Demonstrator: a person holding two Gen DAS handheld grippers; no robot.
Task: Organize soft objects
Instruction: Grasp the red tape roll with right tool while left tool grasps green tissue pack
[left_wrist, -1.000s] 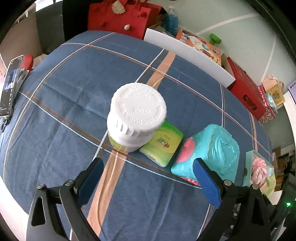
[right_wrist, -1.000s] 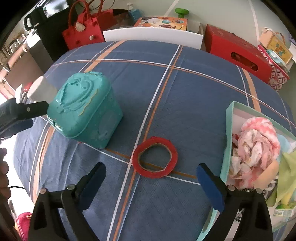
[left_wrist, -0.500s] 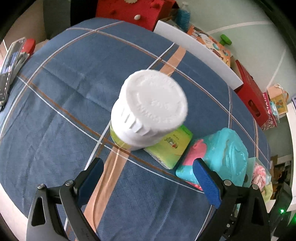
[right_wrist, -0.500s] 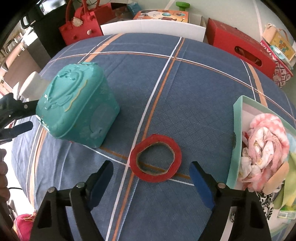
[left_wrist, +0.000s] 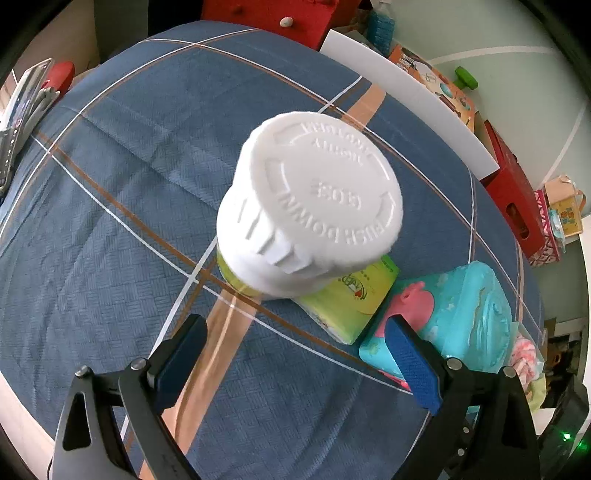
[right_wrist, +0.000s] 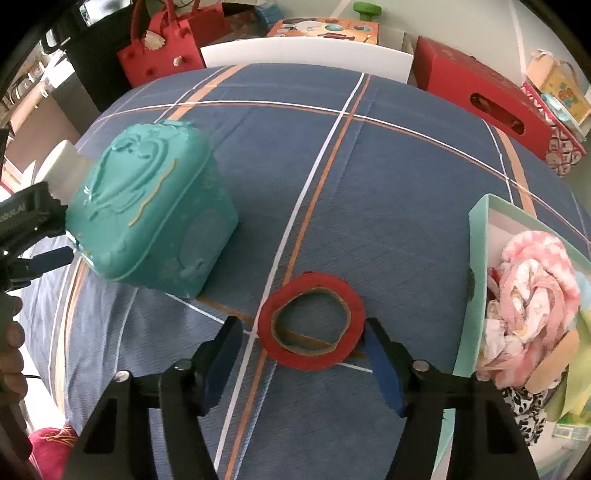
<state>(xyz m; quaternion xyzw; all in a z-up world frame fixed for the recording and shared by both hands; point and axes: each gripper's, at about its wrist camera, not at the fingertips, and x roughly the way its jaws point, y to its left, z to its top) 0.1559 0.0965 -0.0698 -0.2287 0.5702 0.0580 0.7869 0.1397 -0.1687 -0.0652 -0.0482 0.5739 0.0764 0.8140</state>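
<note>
Narrowing its jaws around the red tape roll (right_wrist: 311, 320), not yet pinching, the right gripper (right_wrist: 301, 354) prepares a pickup; the left gripper (left_wrist: 295, 354) hangs open above the white-capped bottle (left_wrist: 308, 206).

Right tool (right_wrist: 303, 350): black frame, blue finger pads (right_wrist: 382, 363), silver screws.

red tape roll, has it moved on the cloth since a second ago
No. The red tape roll still sits on the same orange stripe crossing of the tablecloth; only the right gripper closed in.

A table covered in a blue plaid cloth (right_wrist: 388, 184) holds a teal toy case (right_wrist: 155, 218) and a red tape roll (right_wrist: 312, 325) mid-table. A white-capped bottle (left_wrist: 310, 206) touches a green packet (left_wrist: 351, 302); an open box of soft cloths (right_wrist: 476, 266) sits at the right edge.
</note>
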